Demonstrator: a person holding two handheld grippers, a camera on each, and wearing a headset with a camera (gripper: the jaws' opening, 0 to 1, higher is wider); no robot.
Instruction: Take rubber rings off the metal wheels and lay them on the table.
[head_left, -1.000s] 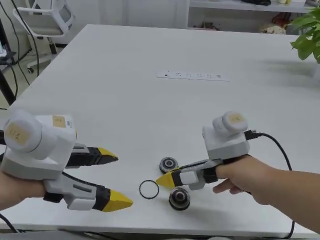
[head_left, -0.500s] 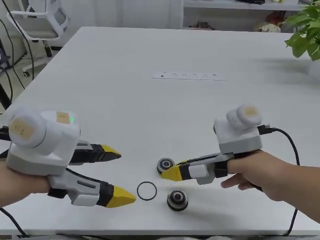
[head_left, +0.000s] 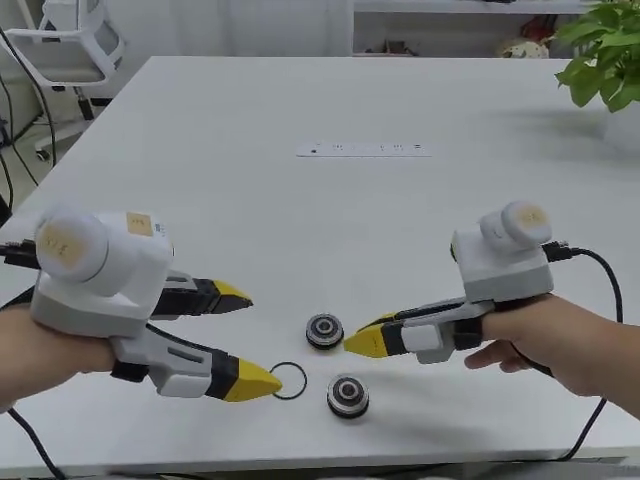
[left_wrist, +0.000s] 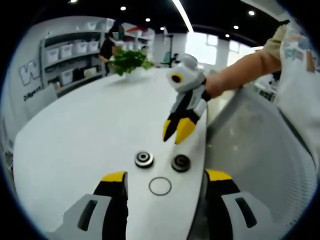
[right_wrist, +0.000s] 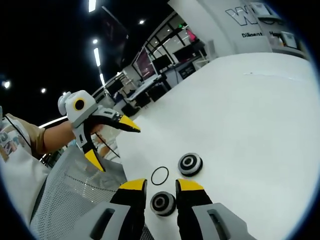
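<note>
Rubber ring (head_left: 288, 380) lies flat on the tabletop (head_left: 300, 200), as the task wants, beside the near wheel (head_left: 347, 396) and far wheel (head_left: 324, 330), the left gripper (head_left: 256, 338) next to it with jaws wide and empty, the right gripper (head_left: 362, 343) with jaws barely parted and empty, probably narrowed to pinch another thin ring.

The green leafy plant (head_left: 598, 55) and the white swivel chair (head_left: 68, 40) were cut off by the head view's top edge. Markings on the flat white strip (head_left: 363, 150) on the white table (head_left: 300, 100) were too small to read. Whether the rims of the two small black-and-silver metal wheels (head_left: 324, 331) (head_left: 347, 396) were bare or covered could not be told.
</note>
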